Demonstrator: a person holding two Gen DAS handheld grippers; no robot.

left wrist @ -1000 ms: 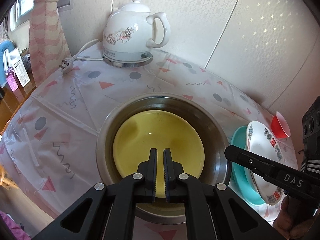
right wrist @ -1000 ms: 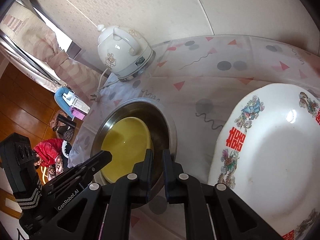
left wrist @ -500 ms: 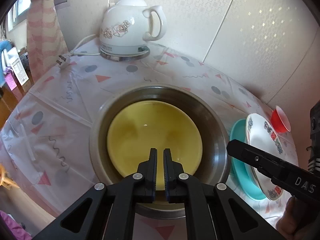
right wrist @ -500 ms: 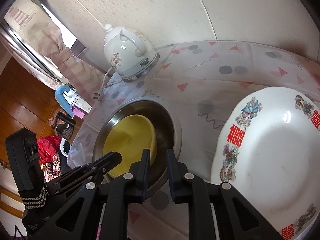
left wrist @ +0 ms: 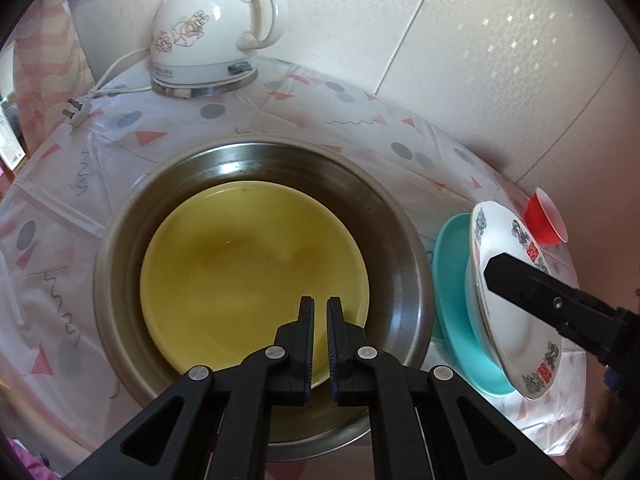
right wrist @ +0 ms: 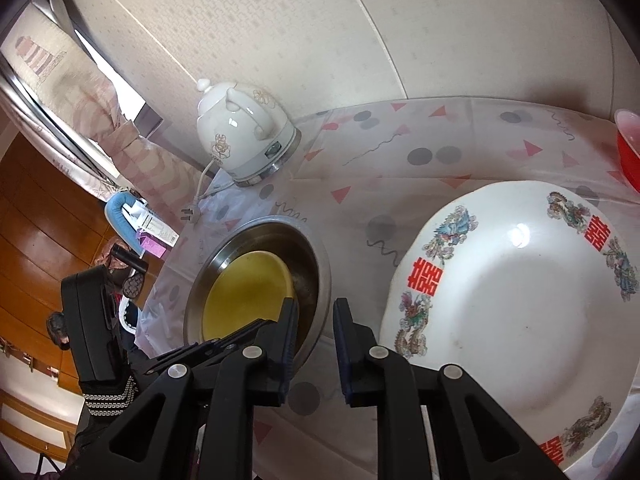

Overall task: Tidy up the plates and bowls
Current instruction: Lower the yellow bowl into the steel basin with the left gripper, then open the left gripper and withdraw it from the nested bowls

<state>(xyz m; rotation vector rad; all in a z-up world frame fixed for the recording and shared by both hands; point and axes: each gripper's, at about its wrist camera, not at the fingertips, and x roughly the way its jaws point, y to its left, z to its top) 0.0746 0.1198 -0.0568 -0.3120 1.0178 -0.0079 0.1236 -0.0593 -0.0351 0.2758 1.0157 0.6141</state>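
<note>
Right now your round yellow plate (left wrist: 252, 276) lies flat inside the shiny steel basin (left wrist: 404, 248) on the patterned plastic-covered worktop (left wrist: 60, 208). Your left gripper (left wrist: 319, 308) hovers over its near edge, fingers together and empty. Right of the basin, a glossy white painted bowl (right wrist: 516, 312) sits on a turquoise plate (left wrist: 452, 292). Your right gripper (right wrist: 316, 312) has its fingers slightly apart, holding nothing.
</note>
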